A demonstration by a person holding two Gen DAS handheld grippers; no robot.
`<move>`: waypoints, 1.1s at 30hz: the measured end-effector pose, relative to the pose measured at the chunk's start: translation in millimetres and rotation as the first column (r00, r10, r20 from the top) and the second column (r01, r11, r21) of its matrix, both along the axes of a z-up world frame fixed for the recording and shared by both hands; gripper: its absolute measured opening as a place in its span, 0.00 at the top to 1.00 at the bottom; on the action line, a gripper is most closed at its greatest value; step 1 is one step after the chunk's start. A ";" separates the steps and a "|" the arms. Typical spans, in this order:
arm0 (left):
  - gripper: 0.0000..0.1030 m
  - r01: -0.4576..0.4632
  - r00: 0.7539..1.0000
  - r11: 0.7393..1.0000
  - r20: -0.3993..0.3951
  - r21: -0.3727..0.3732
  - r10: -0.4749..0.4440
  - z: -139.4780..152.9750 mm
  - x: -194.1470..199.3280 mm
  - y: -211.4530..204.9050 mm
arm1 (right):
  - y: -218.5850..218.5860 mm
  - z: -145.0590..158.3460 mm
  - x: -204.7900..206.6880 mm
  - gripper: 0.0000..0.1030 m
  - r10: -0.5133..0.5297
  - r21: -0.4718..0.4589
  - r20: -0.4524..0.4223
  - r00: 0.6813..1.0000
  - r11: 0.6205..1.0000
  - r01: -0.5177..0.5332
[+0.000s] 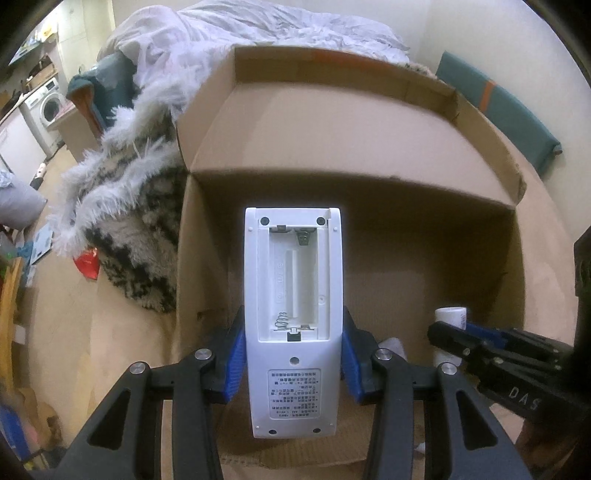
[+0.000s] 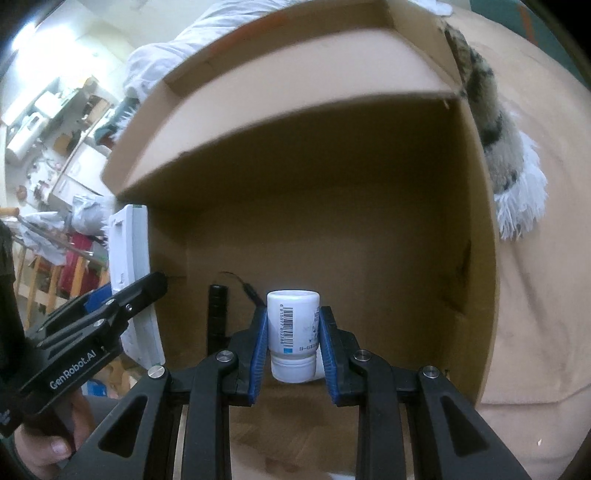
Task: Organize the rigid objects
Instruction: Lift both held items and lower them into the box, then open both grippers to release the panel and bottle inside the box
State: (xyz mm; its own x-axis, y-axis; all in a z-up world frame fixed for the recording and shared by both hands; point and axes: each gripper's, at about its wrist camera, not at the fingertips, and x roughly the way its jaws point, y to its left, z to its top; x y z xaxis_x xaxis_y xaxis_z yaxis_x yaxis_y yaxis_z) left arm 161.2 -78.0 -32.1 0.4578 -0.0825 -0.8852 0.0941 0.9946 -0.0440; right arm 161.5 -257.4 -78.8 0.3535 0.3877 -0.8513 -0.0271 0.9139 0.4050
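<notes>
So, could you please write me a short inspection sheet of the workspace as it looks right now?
Surface: beige floor under a big open cardboard box.
Job's things: white remote, back up, battery bay uncovered and empty; white bottle with barcode, upside down.
Clutter: a slim black object inside the box; red packet on the floor.
Grippers: left tool shut on the remote; right tool shut on the bottle; both above the box opening.
Cables: a thin black lead beside the black object.
Surroundings: furry throw, white bedding, washing machine.
</notes>
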 end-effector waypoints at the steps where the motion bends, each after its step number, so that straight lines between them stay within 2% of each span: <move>1: 0.61 0.003 1.000 1.000 -0.005 0.008 -0.003 -2.7 0.1 -0.4 | 0.2 -2.9 0.9 0.72 -0.004 -0.004 -0.009 1.000 1.000 0.004; 5: 0.61 0.005 1.000 1.000 -0.021 0.007 -0.005 -11.0 0.9 -0.4 | 0.4 -9.1 4.3 0.72 -0.015 -0.034 -0.030 0.999 0.999 0.014; 15: 0.61 -0.010 0.999 1.000 -0.045 0.015 0.010 -22.3 3.8 1.0 | 2.1 -20.1 9.5 0.72 -0.022 -0.035 -0.065 0.998 0.999 0.020; 19: 0.61 -0.018 0.999 1.000 -0.048 0.016 0.019 -25.7 4.9 0.4 | 3.1 -20.3 9.3 0.72 -0.022 -0.034 -0.067 0.998 0.999 0.019; 23: 0.61 -0.011 1.000 0.999 -0.010 0.042 0.012 -21.6 2.7 -4.5 | 1.0 -20.5 9.9 0.72 -0.025 -0.029 -0.068 0.997 0.999 0.023; 29: 0.60 -0.001 1.000 0.999 -0.028 0.054 0.002 -23.9 1.6 -8.2 | -3.9 -13.2 8.8 0.70 -0.032 0.000 -0.047 0.998 0.999 0.032; 30: 0.57 0.003 1.000 0.998 -0.030 0.060 -0.001 -23.9 1.5 -9.5 | -6.0 -12.5 8.2 0.64 -0.035 0.011 -0.043 0.998 0.999 0.035; 31: 0.53 0.007 0.999 0.998 -0.033 0.068 -0.005 -24.1 1.6 -10.6 | -7.3 -11.1 7.5 0.46 -0.037 0.020 -0.037 0.999 0.999 0.037; 32: 0.46 0.009 0.999 0.997 -0.036 0.075 -0.006 -24.0 1.8 -11.3 | -8.3 -8.6 6.9 0.36 -0.040 0.029 -0.026 0.999 0.999 0.041; 33: 0.42 0.009 0.999 0.997 -0.036 0.076 -0.006 -20.8 1.3 -8.4 | -8.9 -6.2 5.1 0.34 -0.039 0.048 -0.011 0.999 0.998 0.039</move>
